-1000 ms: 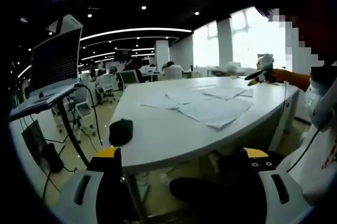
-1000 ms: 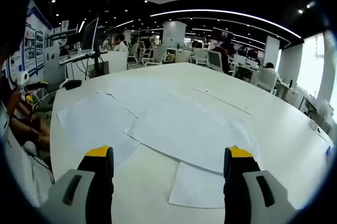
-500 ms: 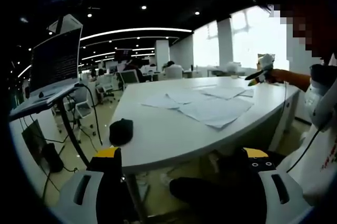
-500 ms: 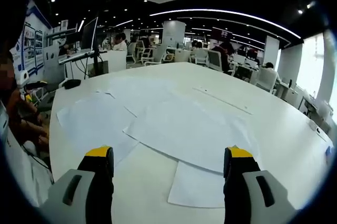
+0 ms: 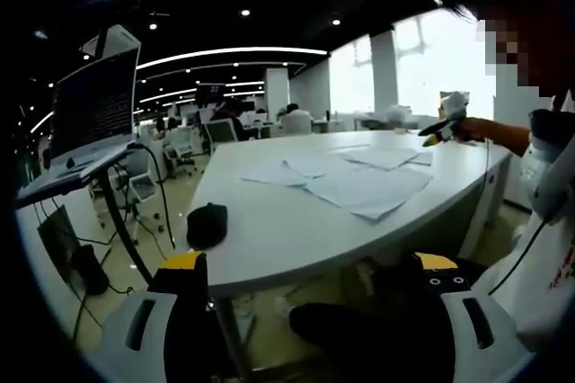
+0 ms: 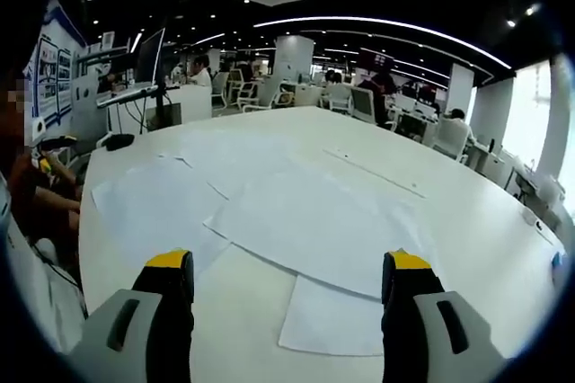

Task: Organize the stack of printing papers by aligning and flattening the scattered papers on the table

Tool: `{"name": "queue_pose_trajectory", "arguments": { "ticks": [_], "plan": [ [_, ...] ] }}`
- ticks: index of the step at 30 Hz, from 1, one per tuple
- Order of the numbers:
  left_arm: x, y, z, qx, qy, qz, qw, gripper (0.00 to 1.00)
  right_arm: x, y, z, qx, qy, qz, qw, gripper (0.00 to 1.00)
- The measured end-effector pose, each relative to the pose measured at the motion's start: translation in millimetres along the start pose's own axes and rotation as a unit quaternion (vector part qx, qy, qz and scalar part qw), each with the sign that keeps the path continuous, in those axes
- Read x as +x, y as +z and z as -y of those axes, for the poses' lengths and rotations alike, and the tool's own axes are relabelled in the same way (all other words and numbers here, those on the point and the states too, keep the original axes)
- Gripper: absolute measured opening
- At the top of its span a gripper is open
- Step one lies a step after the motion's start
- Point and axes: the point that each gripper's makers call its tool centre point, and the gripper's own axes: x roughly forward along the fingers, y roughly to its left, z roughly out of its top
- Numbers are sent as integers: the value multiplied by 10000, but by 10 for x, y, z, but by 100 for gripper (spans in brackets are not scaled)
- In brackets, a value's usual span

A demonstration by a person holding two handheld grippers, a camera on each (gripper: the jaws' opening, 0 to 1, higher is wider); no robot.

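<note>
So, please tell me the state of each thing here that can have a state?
papers: scattered, overlapping, flat on the table, not aligned
left gripper: jaws open, empty, below the table edge
right gripper: jaws open, empty, over the papers
laptop: lid open

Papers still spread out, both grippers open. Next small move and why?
Probably lower the right gripper onto the nearest sheet and slide it toward the scattered papers: it hangs open above them, while the left gripper sits below the table edge.

Black object point(image 5: 206, 224) on table point(image 5: 269, 239): unidentifiable.
</note>
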Motion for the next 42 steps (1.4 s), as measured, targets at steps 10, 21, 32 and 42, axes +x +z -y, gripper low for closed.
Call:
{"name": "queue_pose_trajectory", "arguments": {
  "ticks": [10, 21, 32, 42],
  "plan": [
    [-3, -4, -15, -12, 14, -6, 10000, 95, 30, 25, 44, -20, -83, 46, 10000, 80],
    [-21, -5, -34, -11, 25, -12, 10000, 95, 48, 40, 86, 63, -76, 99, 9999, 82],
    [-7, 11, 2, 5, 12, -3, 10000, 95, 109, 37, 85, 74, -66, 61, 9999, 81],
    [-9, 21, -16, 10, 13, -10, 10000, 95, 132, 24, 91, 78, -70, 15, 9999, 81]
  ]
}}
